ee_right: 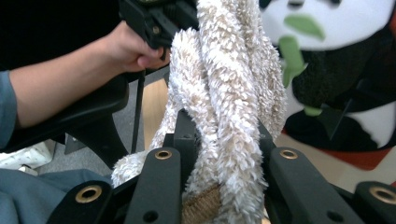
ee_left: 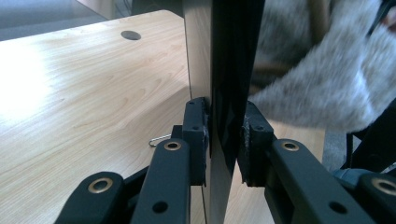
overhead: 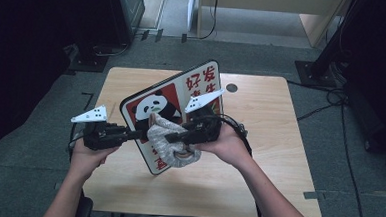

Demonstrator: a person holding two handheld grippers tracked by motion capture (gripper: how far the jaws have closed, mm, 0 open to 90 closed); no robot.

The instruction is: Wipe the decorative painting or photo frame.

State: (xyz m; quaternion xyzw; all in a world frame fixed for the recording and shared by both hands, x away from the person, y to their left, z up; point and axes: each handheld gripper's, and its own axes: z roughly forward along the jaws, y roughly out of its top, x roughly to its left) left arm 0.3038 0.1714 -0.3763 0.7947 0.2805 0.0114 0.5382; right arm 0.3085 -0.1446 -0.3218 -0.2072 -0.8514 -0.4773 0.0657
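A flat board (overhead: 197, 86) printed with a panda and red characters stands tilted on edge over the wooden table (overhead: 270, 122). My left gripper (overhead: 138, 134) is shut on the board's left edge. In the left gripper view its pads (ee_left: 198, 135) press both faces of the dark board edge (ee_left: 231, 70). My right gripper (overhead: 172, 136) is shut on a fluffy beige cloth (overhead: 162, 134) held against the board's front. In the right gripper view the cloth (ee_right: 229, 93) rises between the jaws, with the panda picture (ee_right: 336, 70) behind it and the left hand (ee_right: 126, 49) beyond.
A round cable hole (overhead: 231, 87) sits in the table's far side. A small wire clip (ee_left: 159, 139) lies on the tabletop near the board. Cables (overhead: 331, 101) trail on the floor to the right, and dark equipment stands on both sides.
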